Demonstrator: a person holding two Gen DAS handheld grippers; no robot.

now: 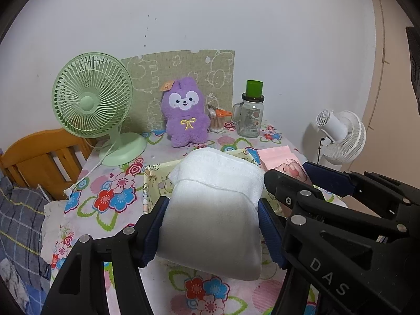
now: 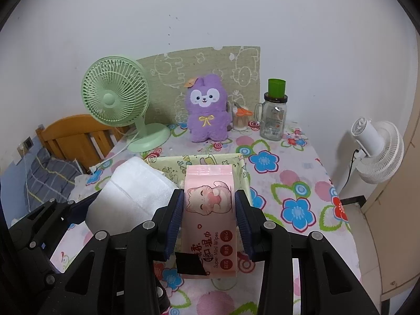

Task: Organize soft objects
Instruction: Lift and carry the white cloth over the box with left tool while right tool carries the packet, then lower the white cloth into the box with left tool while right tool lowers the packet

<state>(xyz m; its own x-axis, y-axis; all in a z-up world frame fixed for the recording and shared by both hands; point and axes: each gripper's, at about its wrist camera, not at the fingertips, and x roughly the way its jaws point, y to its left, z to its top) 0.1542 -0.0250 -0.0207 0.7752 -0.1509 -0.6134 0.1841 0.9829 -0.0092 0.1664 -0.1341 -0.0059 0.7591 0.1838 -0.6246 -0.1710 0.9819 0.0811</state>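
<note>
A white wall backs a worktop [image 2: 302, 173] covered in a flowered cloth. The left gripper [image 1: 211, 225] pinches a white soft pack [image 1: 212, 210] between its blue pads, held above the near part of the worktop. In the right wrist view, the right gripper [image 2: 208, 221] clamps a pink wipes pack [image 2: 208, 210] printed with a cat, its far end lying over a yellow fabric basket [image 2: 236, 161] at 12 o'clock; the white pack sits at 9 o'clock of it. Beyond the basket, at 12 o'clock, a purple plush toy [image 2: 207, 109] stands upright against a green mat [image 2: 168, 68]. A green fan [image 2: 115, 97] stands at 10 o'clock, a glass jar [image 2: 274, 118] with a green cap at 1 o'clock, and a white fan [image 2: 378, 149] off the worktop at 3 o'clock.
</note>
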